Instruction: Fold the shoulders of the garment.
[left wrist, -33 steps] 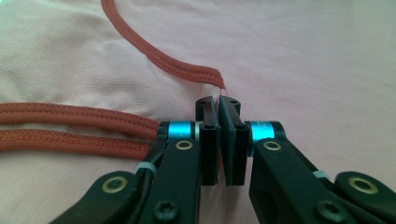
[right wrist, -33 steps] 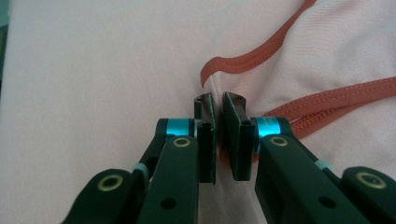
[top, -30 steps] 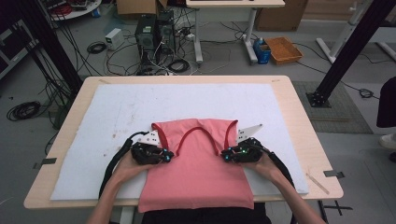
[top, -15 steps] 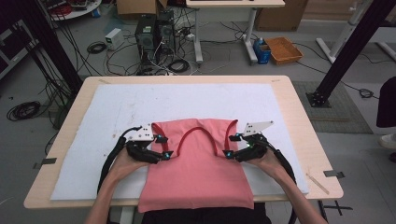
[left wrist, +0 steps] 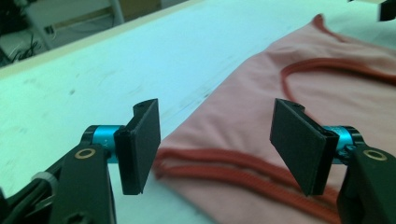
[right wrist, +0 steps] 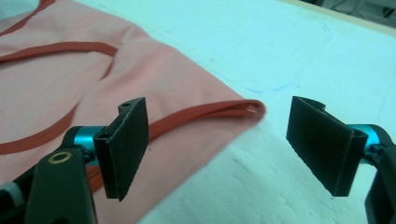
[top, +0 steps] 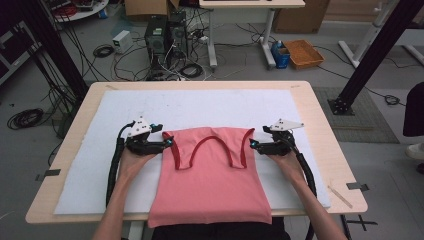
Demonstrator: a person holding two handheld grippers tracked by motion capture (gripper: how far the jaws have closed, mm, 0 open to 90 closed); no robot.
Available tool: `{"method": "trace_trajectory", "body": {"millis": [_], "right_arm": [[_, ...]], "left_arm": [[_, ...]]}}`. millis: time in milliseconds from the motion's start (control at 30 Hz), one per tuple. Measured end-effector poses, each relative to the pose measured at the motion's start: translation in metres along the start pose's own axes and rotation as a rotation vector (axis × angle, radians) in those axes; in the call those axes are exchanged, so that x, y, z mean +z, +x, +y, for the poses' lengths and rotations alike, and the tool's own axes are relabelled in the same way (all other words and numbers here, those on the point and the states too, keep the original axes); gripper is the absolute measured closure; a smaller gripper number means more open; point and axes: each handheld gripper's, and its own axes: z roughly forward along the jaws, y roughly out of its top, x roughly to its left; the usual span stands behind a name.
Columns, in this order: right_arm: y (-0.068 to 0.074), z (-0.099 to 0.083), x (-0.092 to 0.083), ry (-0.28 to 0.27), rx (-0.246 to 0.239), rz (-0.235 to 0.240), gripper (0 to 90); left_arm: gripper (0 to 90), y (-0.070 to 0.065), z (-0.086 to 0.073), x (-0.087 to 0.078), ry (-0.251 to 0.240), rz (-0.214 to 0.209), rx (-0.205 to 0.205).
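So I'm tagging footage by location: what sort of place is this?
Probably a lab or workshop: computer towers and tangled cables on the floor, and black frame posts around a table.

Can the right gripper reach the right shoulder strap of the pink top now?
Probably yes: the right gripper is open, and the strap of the pink top lies just ahead of it, with nothing between.

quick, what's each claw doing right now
left claw: open, just let go, top edge lies between the jaws, unpinched
right claw: open, just let go, holding nothing, top's corner between the jaws
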Motion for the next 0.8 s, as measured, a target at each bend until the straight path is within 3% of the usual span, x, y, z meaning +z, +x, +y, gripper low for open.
{"method": "trace_trajectory", "body": {"millis": [167, 467, 567, 800], "right_arm": [[-0.004, -0.005, 0.004, 0.030, 0.008, -0.037, 19.3], [-0.002, -0.006, 0.007, 0.049, -0.008, -0.068, 19.3], [0.000, -0.005, 0.008, 0.057, -0.023, -0.075, 19.3], [-0.002, -0.006, 0.007, 0.054, -0.006, -0.072, 19.3]], "left_arm": [[30.4, 0.006, -0.007, 0.003, 0.080, 0.050, -0.013], [28.8, 0.013, -0.016, -0.003, 0.035, 0.097, -0.036], [28.8, 0.013, -0.016, -0.002, 0.038, 0.105, -0.051], [28.9, 0.014, -0.016, -0.001, 0.045, 0.116, -0.059]]}}
